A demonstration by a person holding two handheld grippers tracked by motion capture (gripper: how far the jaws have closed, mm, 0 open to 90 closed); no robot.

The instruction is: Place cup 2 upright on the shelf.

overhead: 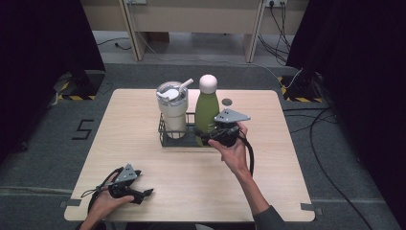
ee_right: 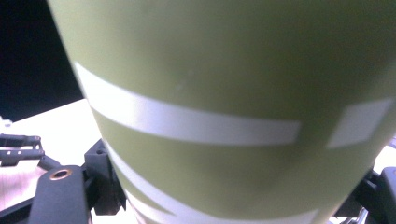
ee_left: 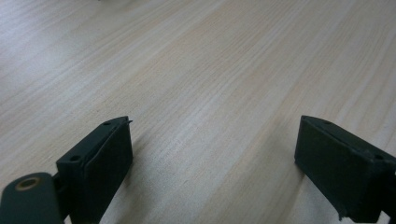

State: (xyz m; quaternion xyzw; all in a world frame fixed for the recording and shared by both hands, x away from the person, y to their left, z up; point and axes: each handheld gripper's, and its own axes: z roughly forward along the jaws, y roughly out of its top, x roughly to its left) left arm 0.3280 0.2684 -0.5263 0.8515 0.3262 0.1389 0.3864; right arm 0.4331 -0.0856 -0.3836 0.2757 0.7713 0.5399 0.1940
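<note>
A green bottle (overhead: 207, 114) with a beige round cap stands in a black wire rack (overhead: 164, 136) at the table's middle, next to a cream tumbler (overhead: 172, 112) with a lid and straw. My right gripper (overhead: 209, 138) is shut on the bottle's lower body from the near right side. In the right gripper view the green bottle (ee_right: 233, 70) with white stripes sits close between the jaws of the right gripper (ee_right: 238, 198). My left gripper (overhead: 145, 193) rests near the front left edge of the table, open, with only bare wood between its fingers (ee_left: 100, 163).
The light wooden table (overhead: 191, 182) has a small dark round mark (overhead: 226, 101) behind the rack. Beyond the table are a grey carpet, desk legs, cables and dark curtains at both sides.
</note>
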